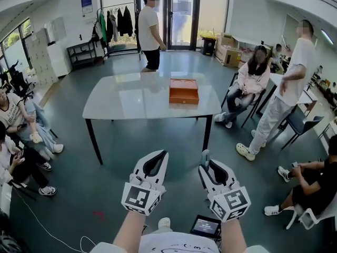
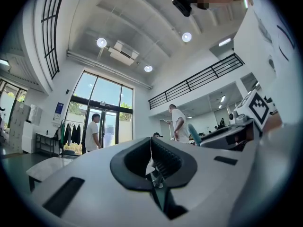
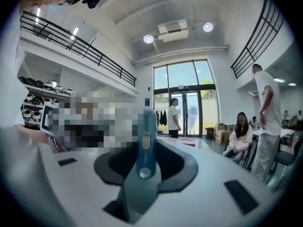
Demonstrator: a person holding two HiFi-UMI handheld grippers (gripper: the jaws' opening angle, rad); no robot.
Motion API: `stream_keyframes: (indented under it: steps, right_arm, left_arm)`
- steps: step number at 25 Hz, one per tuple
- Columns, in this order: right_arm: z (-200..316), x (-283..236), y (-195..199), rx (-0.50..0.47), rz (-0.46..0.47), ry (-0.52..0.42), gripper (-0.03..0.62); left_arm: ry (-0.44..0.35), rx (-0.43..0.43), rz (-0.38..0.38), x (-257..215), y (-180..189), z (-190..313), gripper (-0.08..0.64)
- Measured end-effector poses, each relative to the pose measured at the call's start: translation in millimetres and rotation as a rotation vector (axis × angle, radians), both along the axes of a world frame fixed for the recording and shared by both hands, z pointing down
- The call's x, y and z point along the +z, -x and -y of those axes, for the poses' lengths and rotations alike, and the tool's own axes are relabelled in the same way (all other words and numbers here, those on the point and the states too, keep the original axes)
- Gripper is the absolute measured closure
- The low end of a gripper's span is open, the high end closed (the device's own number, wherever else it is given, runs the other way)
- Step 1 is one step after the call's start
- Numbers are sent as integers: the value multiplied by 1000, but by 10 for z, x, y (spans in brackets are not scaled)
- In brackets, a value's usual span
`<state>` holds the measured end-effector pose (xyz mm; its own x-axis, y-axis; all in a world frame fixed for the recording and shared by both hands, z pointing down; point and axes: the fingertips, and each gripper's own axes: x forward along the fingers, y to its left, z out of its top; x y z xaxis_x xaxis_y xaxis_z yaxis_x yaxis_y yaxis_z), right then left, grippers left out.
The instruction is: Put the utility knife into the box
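Right gripper [image 1: 213, 170] clamped on blue knife [image 3: 144, 145], blade end up, near person. Left gripper [image 1: 154, 162] jaws together, empty. Orange box [image 1: 184, 91] on far table [image 1: 131, 101], well apart. Knife in grip; carrying to box and placing inside not yet done.

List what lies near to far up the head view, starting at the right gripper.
right gripper, shut on the utility knife → table → box on the table → person standing beyond the table → glass doors
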<state>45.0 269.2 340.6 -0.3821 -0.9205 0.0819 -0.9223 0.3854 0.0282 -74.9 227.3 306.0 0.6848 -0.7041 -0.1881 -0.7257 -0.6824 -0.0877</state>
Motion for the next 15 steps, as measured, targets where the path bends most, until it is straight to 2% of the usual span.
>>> stream_keyframes:
  steps: [8, 15]
  right_arm:
    - [529, 3, 70, 39, -1, 19, 462]
    - [807, 34, 129, 61, 3, 25, 461]
  left_arm:
    - [17, 34, -2, 29, 92, 534, 545]
    - [14, 52, -8, 54, 144, 808, 545]
